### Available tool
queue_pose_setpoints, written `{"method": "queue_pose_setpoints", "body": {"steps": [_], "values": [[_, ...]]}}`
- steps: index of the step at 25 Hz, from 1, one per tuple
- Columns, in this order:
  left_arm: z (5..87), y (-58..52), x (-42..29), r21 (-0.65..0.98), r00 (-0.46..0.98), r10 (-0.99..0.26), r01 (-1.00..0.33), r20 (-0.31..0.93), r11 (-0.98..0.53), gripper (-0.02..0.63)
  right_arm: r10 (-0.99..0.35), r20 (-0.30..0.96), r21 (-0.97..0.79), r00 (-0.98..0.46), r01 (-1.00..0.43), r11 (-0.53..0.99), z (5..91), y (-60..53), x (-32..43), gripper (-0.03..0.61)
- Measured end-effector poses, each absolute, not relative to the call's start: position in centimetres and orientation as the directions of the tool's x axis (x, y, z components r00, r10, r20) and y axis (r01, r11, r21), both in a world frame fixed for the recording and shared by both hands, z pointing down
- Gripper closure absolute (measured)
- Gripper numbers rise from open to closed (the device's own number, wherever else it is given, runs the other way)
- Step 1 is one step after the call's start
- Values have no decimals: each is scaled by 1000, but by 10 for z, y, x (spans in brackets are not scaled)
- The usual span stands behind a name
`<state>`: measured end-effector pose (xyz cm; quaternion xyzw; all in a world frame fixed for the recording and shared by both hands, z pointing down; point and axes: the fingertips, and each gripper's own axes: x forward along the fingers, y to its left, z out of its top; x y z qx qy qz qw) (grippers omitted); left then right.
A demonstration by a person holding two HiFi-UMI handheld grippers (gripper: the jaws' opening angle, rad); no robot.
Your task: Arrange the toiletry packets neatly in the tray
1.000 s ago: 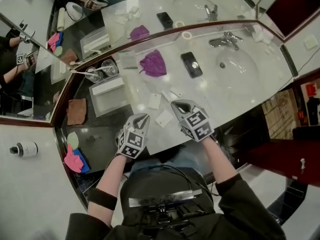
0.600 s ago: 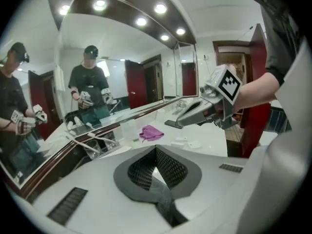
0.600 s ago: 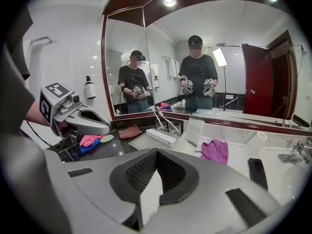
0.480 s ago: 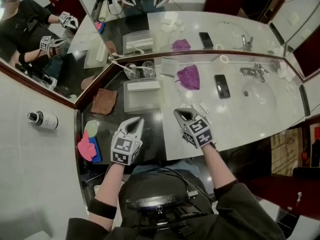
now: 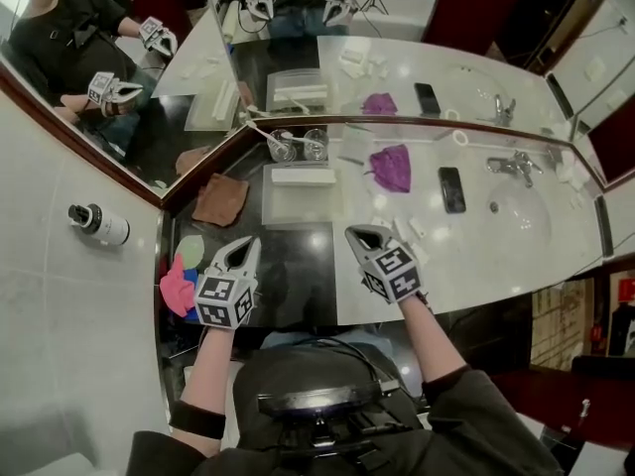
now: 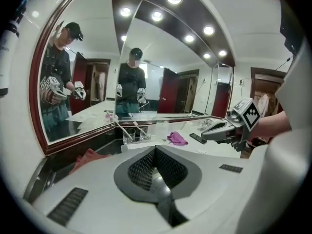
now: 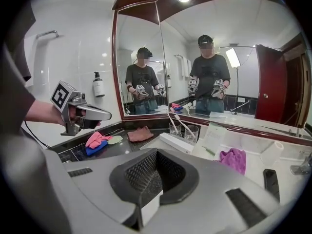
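Hardly begun. Fingers of left gripper (image 5: 244, 246) together, empty. Fingers of right gripper (image 5: 359, 234) clamped on a white packet (image 7: 147, 209). Other packets (image 5: 414, 228) loose on the pale surface (image 5: 476, 246), right of the tray (image 5: 303, 208). Still to put in neatly.

Both arms reached up from the bottom of the frame, the left forearm (image 5: 208, 360) and right forearm (image 5: 425, 325) bare. The left gripper (image 5: 245, 246) sat left of centre, jaws shut tight with nothing in them. The right gripper (image 5: 362, 236), just right of centre, had its jaws pinched on a white packet (image 7: 148, 210).
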<state>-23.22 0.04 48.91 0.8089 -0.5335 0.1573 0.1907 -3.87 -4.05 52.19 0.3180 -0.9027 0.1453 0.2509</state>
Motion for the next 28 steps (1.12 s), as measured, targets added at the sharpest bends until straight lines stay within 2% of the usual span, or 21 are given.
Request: {"method": "queue_pose_setpoints", "body": {"steps": [4, 8, 14, 16, 18, 23, 28], "values": [[489, 1, -233, 99, 373, -805, -923, 461, -371, 614, -497, 550, -104, -671, -645, 757, 524, -39, -43, 577], [491, 1, -229, 167, 389, -802, -921, 454, -352, 614, -484, 560, -110, -672, -640, 761, 530, -35, -48, 578], [501, -1, -227, 150, 390, -791, -920, 471, -363, 614, -467, 575, -99, -672, -624, 775, 538, -39, -55, 577], [504, -4, -227, 150, 391, -786, -919, 479, -366, 614, -465, 586, -75, -663, -616, 784, 537, -45, -60, 546], [507, -8, -226, 153, 394, -780, -917, 486, -368, 614, -463, 606, -28, -646, -599, 800, 539, -55, -64, 546], [512, -26, -226, 157, 400, -778, -915, 485, -372, 614, -448, 666, 122, -597, -505, 854, 557, -94, -76, 510], [522, -40, -229, 154, 389, -775, -919, 497, -363, 614, -399, 749, 276, -529, -299, 914, 589, -130, -94, 421]]}}
